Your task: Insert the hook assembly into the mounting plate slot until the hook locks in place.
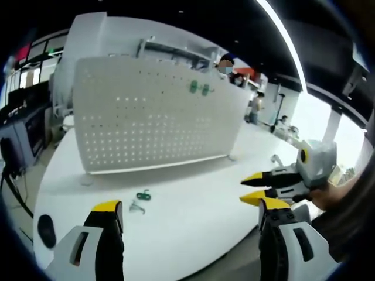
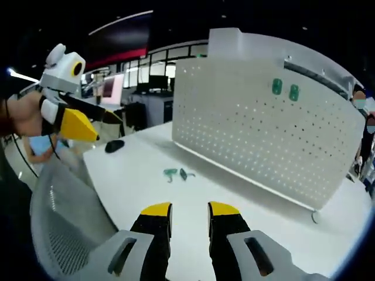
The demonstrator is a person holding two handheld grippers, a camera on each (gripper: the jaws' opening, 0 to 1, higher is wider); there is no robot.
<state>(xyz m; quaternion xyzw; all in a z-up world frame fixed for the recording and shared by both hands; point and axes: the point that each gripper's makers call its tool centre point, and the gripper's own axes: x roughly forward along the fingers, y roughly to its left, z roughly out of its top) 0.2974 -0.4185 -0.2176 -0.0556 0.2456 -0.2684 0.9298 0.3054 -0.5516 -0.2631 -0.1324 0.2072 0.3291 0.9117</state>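
Observation:
A white perforated mounting plate (image 1: 152, 117) (image 2: 263, 134) stands upright on the white table (image 1: 193, 222) (image 2: 135, 187). Two green hook pieces (image 1: 199, 88) (image 2: 285, 89) hang near its top. A loose green hook assembly (image 1: 143, 195) (image 2: 170, 172) lies on the table in front of the plate, with a small second piece (image 1: 136, 206) (image 2: 187, 174) beside it. My left gripper (image 1: 190, 205) (image 2: 108, 127) is wide open and holds nothing; a hand carries it above the table's end. My right gripper (image 2: 190, 209) (image 1: 243, 188) is open too, hovering over the table short of the hook.
A black mouse (image 1: 45, 230) (image 2: 114, 146) lies near the table's end. A grey mesh chair (image 2: 64, 228) stands by the table edge. People and desks fill the room behind the plate.

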